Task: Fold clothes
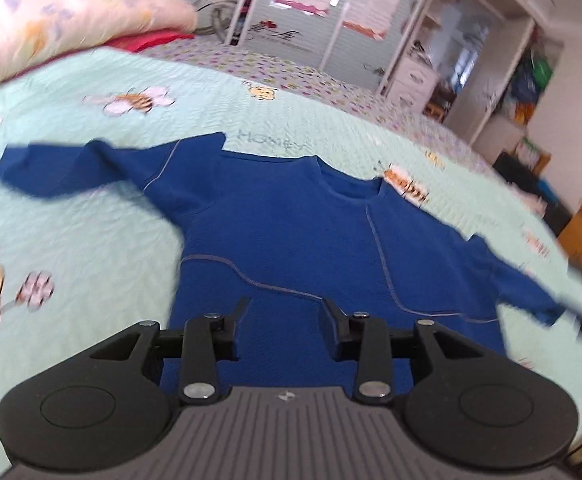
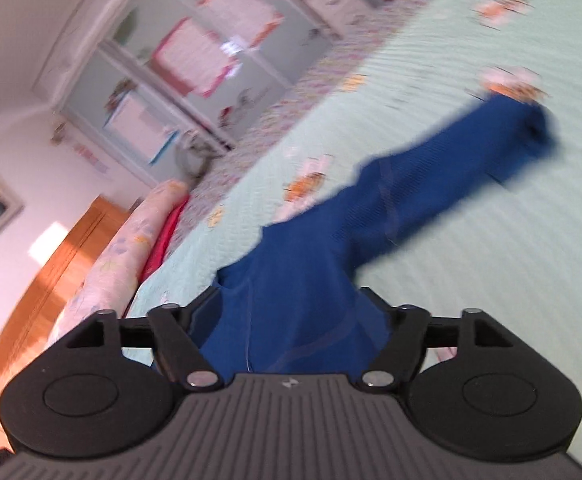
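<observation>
While the blue sweater (image 1: 283, 236) lies spread face-up on the mint quilt (image 1: 91, 216), both sleeves out to the sides, we judge the step in hand to be choosing grip points for a first fold. The left gripper (image 1: 285, 306) hangs over the lower body panel, jaws parted, nothing between them. The right gripper (image 2: 291, 300) stands with jaws spread wide above the cloth near one sleeve (image 2: 451, 168), gripping nothing that we can see. To fold cleanly we would pinch a sleeve at the cuff and at the shoulder seam and carry it flat across the chest, keeping the hem square. Readable writing: "HONEY" (image 1: 271, 145) stitched on the quilt; wardrobe posters (image 1: 371, 0) too blurred to read.
</observation>
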A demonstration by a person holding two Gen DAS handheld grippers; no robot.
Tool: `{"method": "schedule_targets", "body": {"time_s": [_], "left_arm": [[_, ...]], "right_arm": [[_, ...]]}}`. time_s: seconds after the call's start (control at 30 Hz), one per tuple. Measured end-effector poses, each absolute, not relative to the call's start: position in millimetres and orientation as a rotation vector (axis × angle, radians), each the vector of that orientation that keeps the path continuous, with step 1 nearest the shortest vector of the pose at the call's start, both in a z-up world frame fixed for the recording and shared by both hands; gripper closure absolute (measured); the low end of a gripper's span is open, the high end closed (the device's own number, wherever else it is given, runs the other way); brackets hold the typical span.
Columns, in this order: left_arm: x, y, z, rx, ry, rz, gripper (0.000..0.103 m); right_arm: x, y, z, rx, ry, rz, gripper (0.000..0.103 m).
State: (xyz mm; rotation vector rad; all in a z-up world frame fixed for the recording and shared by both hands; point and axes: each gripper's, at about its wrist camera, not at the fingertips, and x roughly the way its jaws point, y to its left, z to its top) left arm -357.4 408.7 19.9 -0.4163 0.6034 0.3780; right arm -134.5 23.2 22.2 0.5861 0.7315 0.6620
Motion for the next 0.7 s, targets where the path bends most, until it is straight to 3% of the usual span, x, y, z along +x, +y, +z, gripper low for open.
{"method": "schedule_targets", "body": {"time_s": [0.2, 0.37, 0.6, 0.67, 0.7], "left_arm": [[-334.2, 416.1, -10.6, -0.363, 0.657, 0.377, 0.057], [-324.5, 432.5, -29.2, -0.452, 0.694, 0.372, 0.057], [-310.8, 441.6, -36.7, -0.496, 0.695, 0.361, 0.051], [-307.7, 439.4, -37.6, -0.488, 0.693, 0.359, 0.048], [-306.2, 438.1, -38.0, -0.483, 0.692, 0.359, 0.047]], "right_arm": [[-28.0, 84.9, 25.3, 0.260, 0.676, 0.750, 0.025], [52.0, 141.1, -9.4, -0.076, 0.686, 0.780, 0.025], [99.9, 168.0, -52.4, -0.180, 0.777, 0.822, 0.025], [94.0, 170.1, -53.4, -0.197, 0.761, 0.853, 0.040], [90.7, 171.4, -52.6, -0.200, 0.758, 0.868, 0.054]]}}
